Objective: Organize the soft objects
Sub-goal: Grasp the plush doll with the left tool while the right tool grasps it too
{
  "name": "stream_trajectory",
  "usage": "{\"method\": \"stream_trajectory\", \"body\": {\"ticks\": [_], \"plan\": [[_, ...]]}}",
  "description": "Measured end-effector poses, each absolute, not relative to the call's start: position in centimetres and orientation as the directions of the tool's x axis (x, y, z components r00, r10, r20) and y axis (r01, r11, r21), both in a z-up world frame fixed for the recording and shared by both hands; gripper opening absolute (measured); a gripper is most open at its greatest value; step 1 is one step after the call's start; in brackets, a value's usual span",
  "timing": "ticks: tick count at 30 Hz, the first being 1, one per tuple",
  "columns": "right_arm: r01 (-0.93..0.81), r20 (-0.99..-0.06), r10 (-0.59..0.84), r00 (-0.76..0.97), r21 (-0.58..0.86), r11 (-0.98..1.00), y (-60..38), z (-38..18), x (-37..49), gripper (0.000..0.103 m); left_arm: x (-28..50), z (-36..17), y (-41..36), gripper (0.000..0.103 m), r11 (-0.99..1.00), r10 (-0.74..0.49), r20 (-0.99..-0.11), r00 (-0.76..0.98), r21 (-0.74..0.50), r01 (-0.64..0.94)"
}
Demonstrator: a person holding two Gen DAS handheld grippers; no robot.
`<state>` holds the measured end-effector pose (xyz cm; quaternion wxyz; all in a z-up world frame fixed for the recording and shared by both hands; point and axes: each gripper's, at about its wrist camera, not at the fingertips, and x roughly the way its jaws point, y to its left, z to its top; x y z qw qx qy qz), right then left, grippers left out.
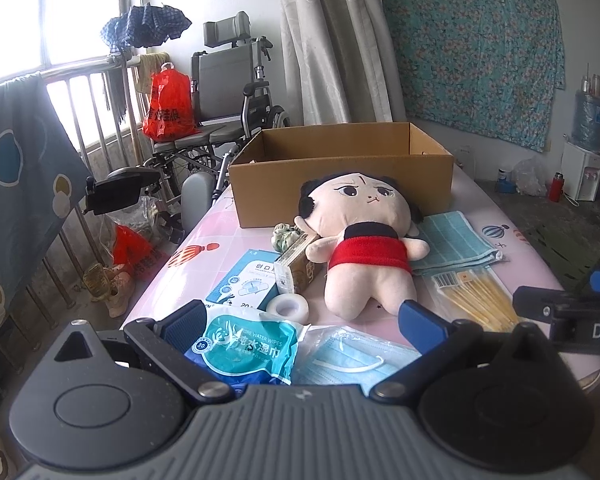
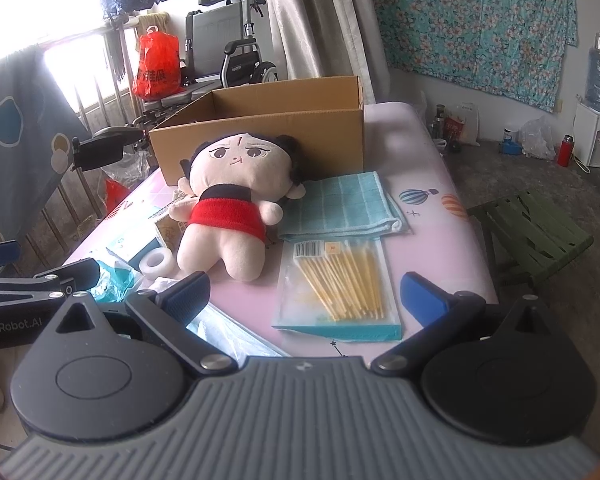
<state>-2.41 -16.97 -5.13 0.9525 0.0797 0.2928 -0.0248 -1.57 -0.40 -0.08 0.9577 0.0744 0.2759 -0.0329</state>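
Just one doll [image 1: 364, 240], one towel [image 1: 456, 246].

The plush doll [image 1: 364, 236] lay against the open cardboard box's [image 1: 340, 176] near wall, hemmed by a small carton [image 1: 298, 270] and tape roll [image 1: 286, 305] on its left and a folded teal towel [image 1: 454, 244] on its right, while bare pink bench [image 2: 432, 240] lay open beyond the swab packet [image 2: 340, 284].

Bright window [image 1: 16, 20], wheelchair [image 1: 224, 92], floral wall cloth [image 1: 472, 40], concrete floor [image 2: 540, 176].
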Motion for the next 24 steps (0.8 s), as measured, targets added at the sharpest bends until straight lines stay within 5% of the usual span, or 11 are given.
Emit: {"method": "stream_trajectory", "body": {"ticks": [6, 16, 20, 24], "plan": [[0.073, -0.566, 0.038, 0.824, 0.172, 0.982, -17.5, -5.0, -1.5, 0.102, -0.8, -0.5, -0.4, 0.103, 0.988, -0.037, -0.557, 0.829, 0.103, 0.114], [-0.107, -0.545, 0.342, 0.766, 0.416, 0.903, -23.0, -2.7, 8.0, 0.102, 8.6, 1.7, 1.0, 0.102, 0.957, -0.252, -0.627, 0.737, -0.048, 0.287], [-0.107, -0.517, 0.493, 0.7, 0.606, 0.788, -24.6, -4.4, 13.4, 0.096, 13.4, 1.0, 0.1, 0.095, 0.939, -0.26, -0.649, 0.715, 0.003, 0.344], [-0.069, -0.519, 0.56, 0.645, 0.691, 0.72, -24.7, -7.3, 18.0, 0.087, 17.4, -0.7, -0.7, 0.085, 0.903, -0.365, -0.685, 0.631, -0.093, 0.42]]}}
